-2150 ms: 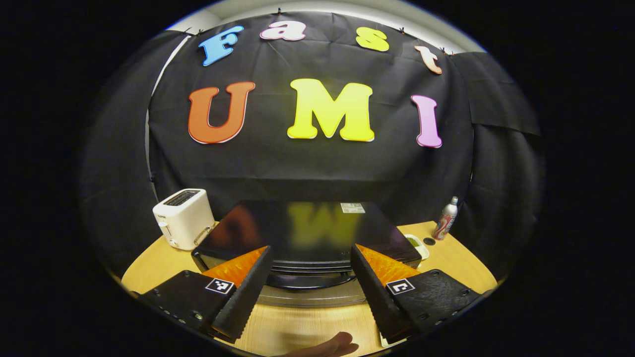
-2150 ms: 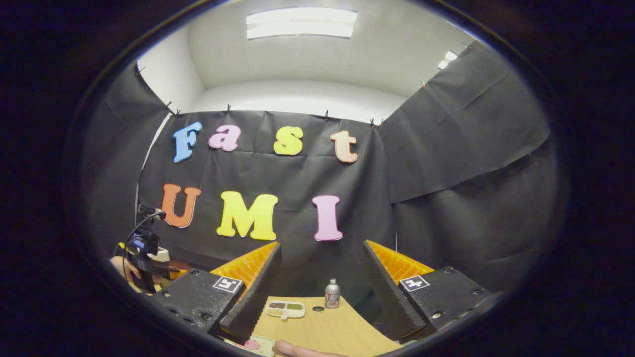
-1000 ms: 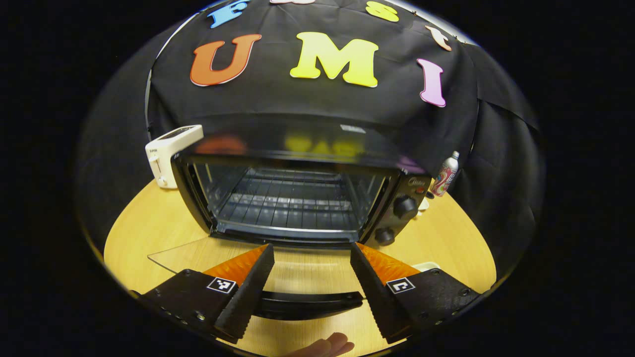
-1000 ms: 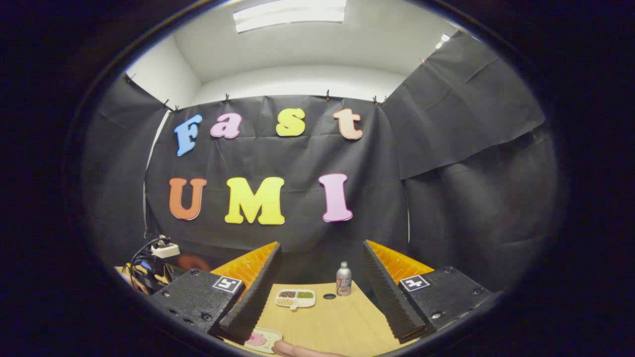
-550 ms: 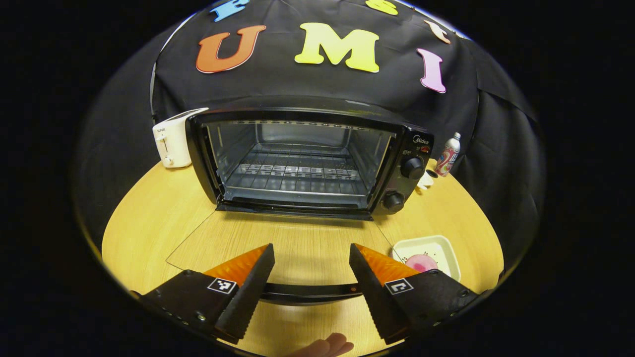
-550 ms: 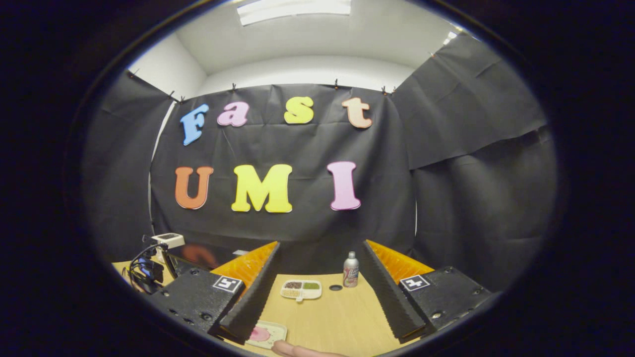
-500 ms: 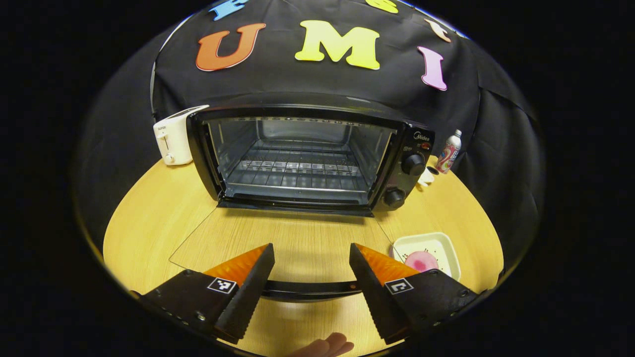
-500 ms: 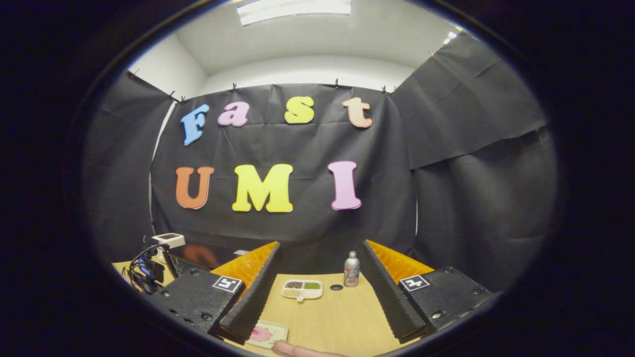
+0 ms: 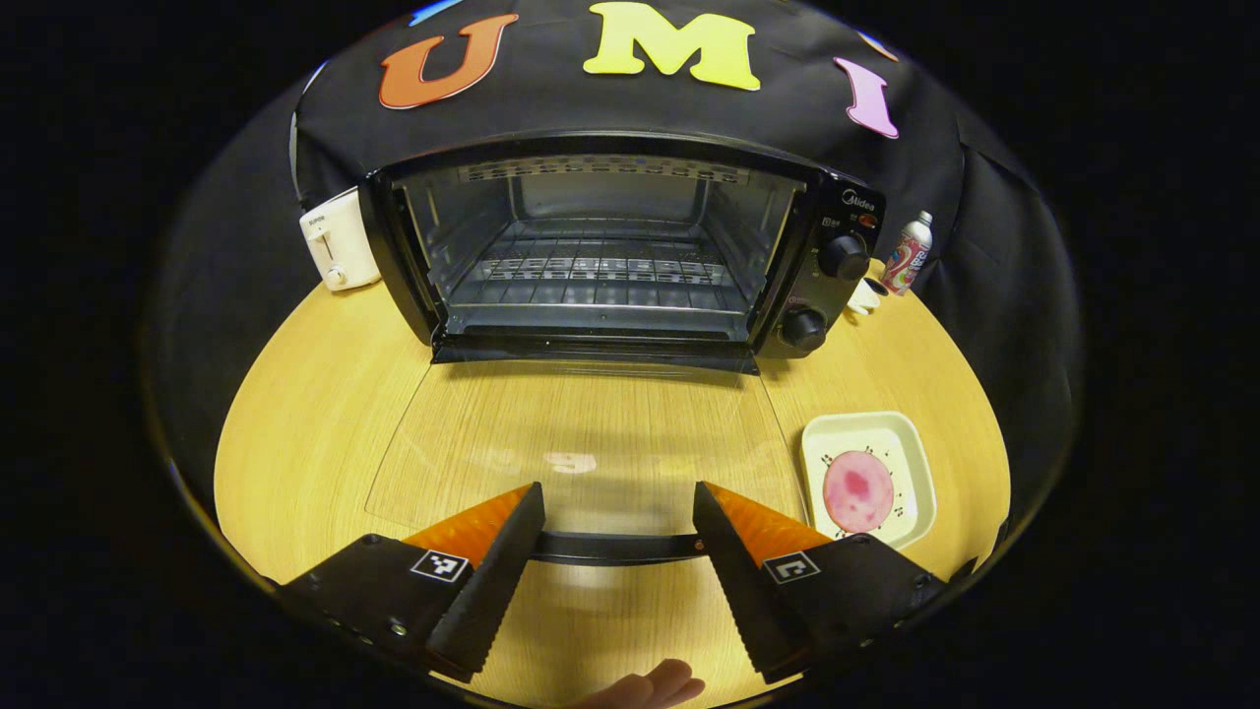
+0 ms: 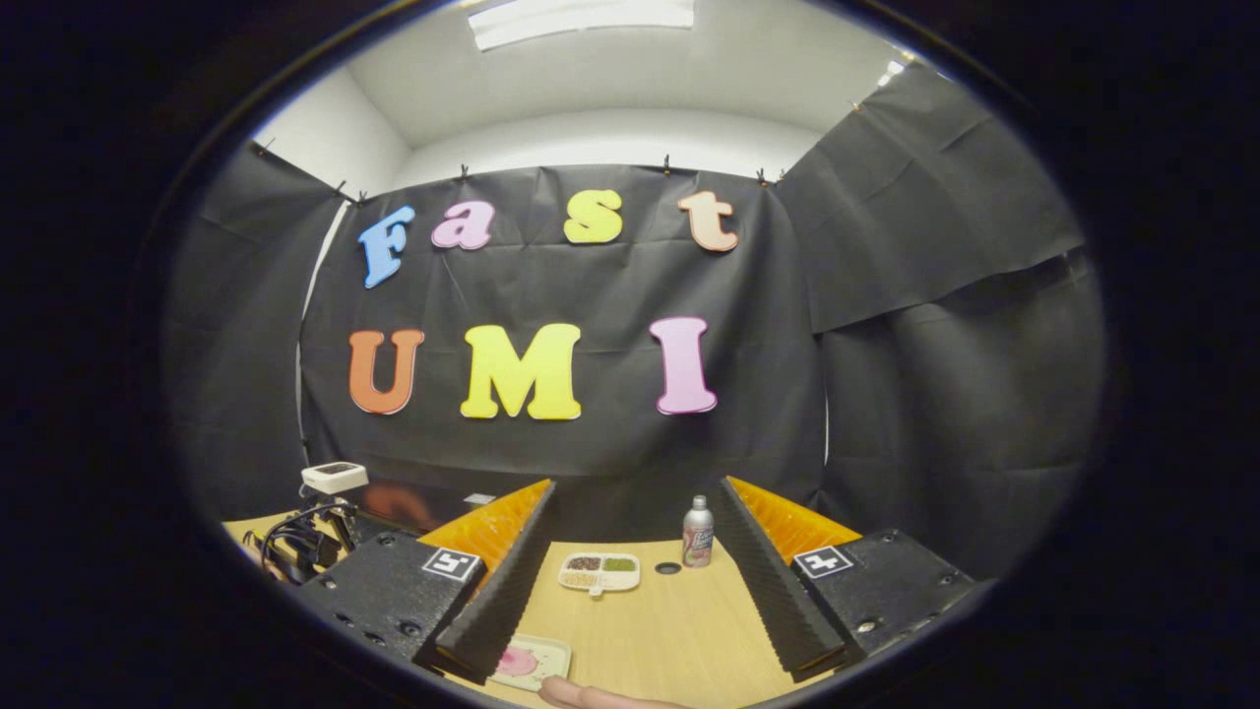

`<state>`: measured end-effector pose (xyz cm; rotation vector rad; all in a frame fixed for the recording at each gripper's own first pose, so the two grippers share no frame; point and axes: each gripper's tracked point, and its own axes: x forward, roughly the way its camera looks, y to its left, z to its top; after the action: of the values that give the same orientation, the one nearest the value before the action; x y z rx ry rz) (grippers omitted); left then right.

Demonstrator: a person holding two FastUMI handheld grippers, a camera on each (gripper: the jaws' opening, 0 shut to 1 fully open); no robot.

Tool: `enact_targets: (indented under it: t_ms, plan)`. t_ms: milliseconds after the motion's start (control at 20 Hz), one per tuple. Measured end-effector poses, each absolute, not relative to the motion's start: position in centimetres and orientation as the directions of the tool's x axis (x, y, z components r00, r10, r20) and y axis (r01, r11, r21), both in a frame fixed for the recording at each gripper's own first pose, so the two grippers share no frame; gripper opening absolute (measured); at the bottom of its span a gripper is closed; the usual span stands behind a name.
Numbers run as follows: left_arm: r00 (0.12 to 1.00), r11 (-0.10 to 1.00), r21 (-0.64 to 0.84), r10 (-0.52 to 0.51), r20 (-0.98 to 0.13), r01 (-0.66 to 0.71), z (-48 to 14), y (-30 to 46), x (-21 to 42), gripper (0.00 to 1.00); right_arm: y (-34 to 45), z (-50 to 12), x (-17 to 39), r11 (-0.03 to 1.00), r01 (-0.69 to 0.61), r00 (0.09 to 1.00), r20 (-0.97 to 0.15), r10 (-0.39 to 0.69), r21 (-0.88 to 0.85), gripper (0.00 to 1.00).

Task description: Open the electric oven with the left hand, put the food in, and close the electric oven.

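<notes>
**Glass door down, food not yet in**

Glass door [image 9: 581,443] of the electric oven [image 9: 620,251] lies flat on the worktop [image 9: 295,394]: opening looks done; loading and closing remain. Food dish [image 9: 866,480] sits right of the door. Left tongs [image 9: 615,532] spread wide, straddling the door handle [image 9: 615,547], contact unclear. Right tongs [image 10: 630,571] open, empty.

White toaster [image 9: 335,251], drink can [image 9: 909,266], compartment tray [image 10: 598,572] on wooden table [image 9: 295,423].

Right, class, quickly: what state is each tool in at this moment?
Left tool: open, fingers either side of the oven door handle, not pressing on it.
Right tool: open, holding nothing, above the table.
</notes>
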<state>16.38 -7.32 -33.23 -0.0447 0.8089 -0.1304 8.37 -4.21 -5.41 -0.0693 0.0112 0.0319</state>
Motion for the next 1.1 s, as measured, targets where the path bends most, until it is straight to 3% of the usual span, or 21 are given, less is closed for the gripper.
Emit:
enact_targets:
  t_ms: [450,500,600,700,750,800,850,950,1000,1100]
  plan:
    - [0.718,0.993,-0.054,-0.115,-0.687,0.107,-34.2,-7.4,16.5,0.93,-4.7,-7.6,9.4,0.998,-0.025,0.998,-0.062,0.022,-0.06,0.96]
    - [0.722,0.993,-0.053,-0.116,-0.682,0.109,-34.1,-7.5,16.5,0.93,-4.8,-7.9,9.5,0.998,-0.024,0.997,-0.071,0.02,-0.057,1.0]
    - [0.735,0.993,-0.047,-0.111,-0.669,0.108,-33.8,-7.4,16.6,0.93,-4.8,-8.4,9.7,0.998,-0.024,0.996,-0.087,0.019,-0.057,0.96]
    - [0.758,0.992,-0.046,-0.116,-0.642,0.113,-33.3,-7.5,16.6,0.93,-4.7,-8.7,9.7,0.997,-0.036,0.995,-0.1,0.03,-0.061,1.0]
    - [0.764,0.992,-0.062,-0.128,-0.633,0.114,-33.0,-7.7,16.3,0.93,-4.5,-8.9,9.9,0.997,-0.044,0.993,-0.108,0.037,-0.063,0.96]
    - [0.769,0.99,-0.084,-0.142,-0.623,0.114,-32.5,-7.8,15.9,0.93,-4.5,-9.2,10.3,0.997,-0.049,0.992,-0.12,0.041,-0.064,1.0]
    - [0.784,0.989,-0.095,-0.148,-0.603,0.114,-31.7,-7.8,15.7,0.93,-4.4,-9.6,10.5,0.996,-0.055,0.989,-0.139,0.045,-0.067,0.96]
    - [0.821,0.991,-0.078,-0.132,-0.556,0.107,-29.8,-7.1,15.3,0.93,-3.2,-10.8,10.9,0.992,-0.111,0.978,-0.187,0.096,-0.066,1.0]
    - [0.842,0.993,-0.062,-0.121,-0.526,0.103,-28.7,-6.7,15.1,0.93,-2.6,-11.8,11.1,0.988,-0.142,0.966,-0.225,0.125,-0.061,0.96]
    - [0.882,0.994,-0.047,-0.111,-0.457,0.1,-26.1,-6.3,14.5,0.93,-1.7,-13.9,11.5,0.979,-0.199,0.935,-0.308,0.177,-0.041,0.97]
